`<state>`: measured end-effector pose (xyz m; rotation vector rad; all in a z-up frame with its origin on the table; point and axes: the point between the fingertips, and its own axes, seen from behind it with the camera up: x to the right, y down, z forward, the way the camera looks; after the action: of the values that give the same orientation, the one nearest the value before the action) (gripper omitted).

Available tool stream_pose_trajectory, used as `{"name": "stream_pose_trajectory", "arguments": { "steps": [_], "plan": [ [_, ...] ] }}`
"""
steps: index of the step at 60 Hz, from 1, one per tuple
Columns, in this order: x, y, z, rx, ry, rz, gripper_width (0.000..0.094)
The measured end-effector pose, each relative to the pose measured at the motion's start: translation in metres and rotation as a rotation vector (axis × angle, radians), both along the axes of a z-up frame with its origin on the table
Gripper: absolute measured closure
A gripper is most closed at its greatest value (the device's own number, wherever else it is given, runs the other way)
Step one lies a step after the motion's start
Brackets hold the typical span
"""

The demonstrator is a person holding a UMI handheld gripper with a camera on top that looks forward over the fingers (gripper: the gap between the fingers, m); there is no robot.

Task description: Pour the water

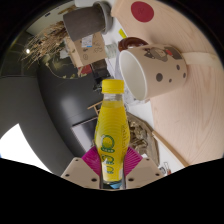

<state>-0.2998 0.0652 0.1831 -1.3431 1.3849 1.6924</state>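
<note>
**Bottle in the claw, mug just beyond**

Gripper [112, 170]: both fingers [84, 168] are closed in on the lower part of a yellow bottle [111, 133], pink pads pressing its sides. The claw is set narrow, holding the bottle.

Bottle: clear plastic, yellow liquid inside, yellow screw cap [112, 87] on top, yellow-green label around the middle. It stands roughly upright between the fingers; its base is hidden behind them, so whether it rests on the tabletop cannot be told.

Mug [153, 69]: cream-coloured with dark red spots, just past the bottle's cap and to its right, on the pale tabletop [190, 130]. Its mouth is turned toward the camera; the inside looks white, contents cannot be made out.

Beyond the mug: a dark grey cup [88, 17] farther back on the tabletop, and a pale surface with a red dot [143, 11] next to it.

Left of the tabletop edge: dark floor and a blurred clutter of objects.
</note>
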Motion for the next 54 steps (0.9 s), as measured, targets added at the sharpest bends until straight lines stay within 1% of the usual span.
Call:
{"name": "stream_pose_trajectory", "arguments": {
  "steps": [6, 10, 13, 18, 22, 23, 31, 36, 40, 42, 47, 52, 54],
  "plan": [
    [0.004, -0.002, 0.012, 0.027, -0.146, 0.025, 0.0687],
    [0.012, -0.001, 0.029, 0.070, -0.294, 0.037, 0.0687],
    [0.026, -0.002, 0.044, 0.115, -0.436, 0.032, 0.0685],
    [0.056, 0.001, 0.073, 0.182, -0.745, -0.009, 0.0687],
    [0.086, 0.003, 0.099, 0.233, -0.979, -0.058, 0.0685],
    [0.101, -0.002, 0.110, 0.260, -1.013, -0.070, 0.0684],
    [0.166, 0.000, 0.145, 0.293, -1.400, -0.186, 0.0685],
    [0.216, 0.004, 0.141, 0.245, -1.599, -0.233, 0.0684],
    [0.246, 0.009, 0.120, 0.198, -1.709, -0.227, 0.0685],
    [0.259, 0.006, 0.098, 0.176, -1.765, -0.223, 0.0684],
    [0.292, 0.013, 0.055, 0.098, -1.864, -0.161, 0.0685],
    [0.306, 0.015, -0.006, 0.034, -1.930, -0.086, 0.0684],
    [0.313, 0.015, -0.020, 0.008, -1.942, -0.061, 0.0684]
  ]
}}
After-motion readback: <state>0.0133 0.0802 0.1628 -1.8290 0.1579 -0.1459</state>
